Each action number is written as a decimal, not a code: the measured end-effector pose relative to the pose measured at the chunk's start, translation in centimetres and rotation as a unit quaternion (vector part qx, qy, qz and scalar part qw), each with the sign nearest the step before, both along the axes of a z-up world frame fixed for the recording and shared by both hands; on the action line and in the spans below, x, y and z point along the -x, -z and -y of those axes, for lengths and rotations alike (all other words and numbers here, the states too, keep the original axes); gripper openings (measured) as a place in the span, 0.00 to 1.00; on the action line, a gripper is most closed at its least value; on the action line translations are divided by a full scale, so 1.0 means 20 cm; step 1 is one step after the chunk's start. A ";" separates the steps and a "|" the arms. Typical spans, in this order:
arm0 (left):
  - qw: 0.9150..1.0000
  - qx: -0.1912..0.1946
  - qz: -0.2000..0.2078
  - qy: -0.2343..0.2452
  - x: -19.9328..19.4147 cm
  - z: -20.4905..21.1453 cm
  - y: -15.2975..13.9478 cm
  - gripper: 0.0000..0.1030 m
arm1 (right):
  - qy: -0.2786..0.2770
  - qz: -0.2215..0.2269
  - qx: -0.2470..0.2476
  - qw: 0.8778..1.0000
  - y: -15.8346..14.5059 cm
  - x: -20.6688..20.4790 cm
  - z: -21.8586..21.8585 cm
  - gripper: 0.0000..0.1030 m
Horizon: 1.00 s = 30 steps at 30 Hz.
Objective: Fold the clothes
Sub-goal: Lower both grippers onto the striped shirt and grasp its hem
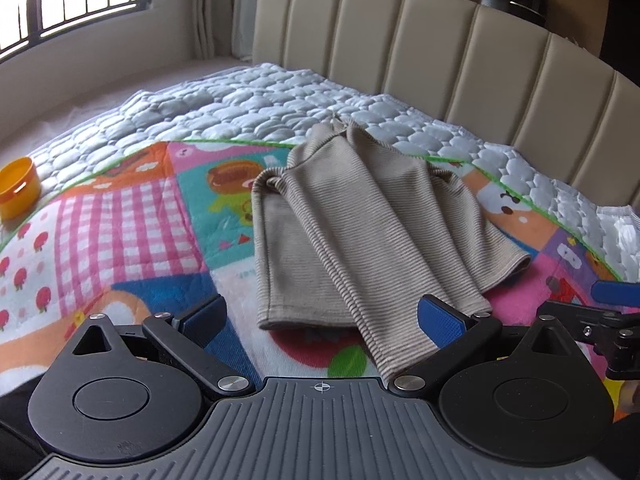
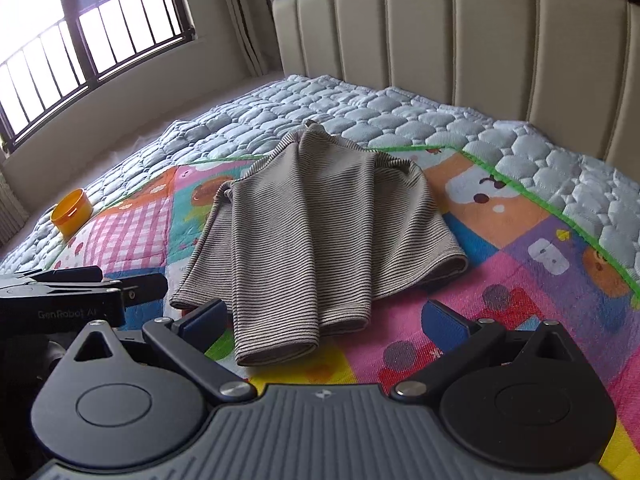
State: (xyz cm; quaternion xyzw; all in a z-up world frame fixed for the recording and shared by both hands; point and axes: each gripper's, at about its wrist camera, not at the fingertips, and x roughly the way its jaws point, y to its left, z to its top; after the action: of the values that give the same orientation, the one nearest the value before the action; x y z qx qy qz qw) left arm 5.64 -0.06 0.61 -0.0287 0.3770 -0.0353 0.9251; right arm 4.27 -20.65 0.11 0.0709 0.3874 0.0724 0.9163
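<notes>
Bedroom scene: a barred window (image 2: 80,32) stands at far left, and a bed (image 1: 240,96) with a padded headboard (image 1: 440,48) carries a bright cartoon mat (image 1: 120,216). From left to right on the bed you see an orange tub (image 1: 18,186) near the mat's edge, then the striped shirt (image 1: 340,224) at mid-mat, its collar end reaching onto the quilt. Both sleeves look already turned in over the body, so the side folds appear done; the long cuff end lies loose toward you and the shirt is not yet doubled lengthwise. Your left gripper (image 1: 322,316) hovers just before the shirt's near hem, fingers (image 1: 204,320) spread wide, holding nothing. Your right gripper (image 2: 324,320) likewise waits at the cuff, fingers apart and empty.
</notes>
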 end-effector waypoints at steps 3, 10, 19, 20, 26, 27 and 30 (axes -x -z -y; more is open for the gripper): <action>1.000 -0.001 0.002 0.014 -0.14 0.01 -0.01 1.00 | 0.006 -0.014 0.007 1.000 0.02 -0.13 0.04 1.00; 0.997 0.041 -0.069 0.010 -0.51 -0.04 0.19 1.00 | -0.004 -0.064 0.000 0.998 0.20 -0.54 0.15 1.00; 0.994 0.021 -0.108 0.008 -0.72 -0.06 0.42 1.00 | 0.036 -0.062 -0.036 0.997 0.54 -0.97 0.32 1.00; 0.993 0.020 -0.113 0.009 -0.73 -0.07 0.44 1.00 | 0.039 -0.056 -0.040 0.997 0.57 -0.97 0.34 1.00; 0.990 0.012 -0.141 0.004 -0.77 -0.08 0.53 1.00 | 0.008 -0.053 0.016 0.998 0.61 -0.96 0.27 1.00; 0.989 0.020 -0.145 -0.001 -0.78 -0.09 0.53 1.00 | 0.002 -0.052 0.032 0.998 0.61 -0.96 0.25 1.00; 0.985 0.046 -0.163 -0.007 -0.80 -0.14 0.53 1.00 | -0.016 -0.044 0.050 0.998 0.58 -0.94 0.23 1.00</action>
State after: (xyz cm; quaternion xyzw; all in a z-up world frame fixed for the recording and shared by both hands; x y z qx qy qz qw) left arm 21.66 2.80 -9.93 -0.0795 0.5206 -0.0411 0.8491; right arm 23.06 -25.22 -11.42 0.0216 0.4320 0.0647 0.8993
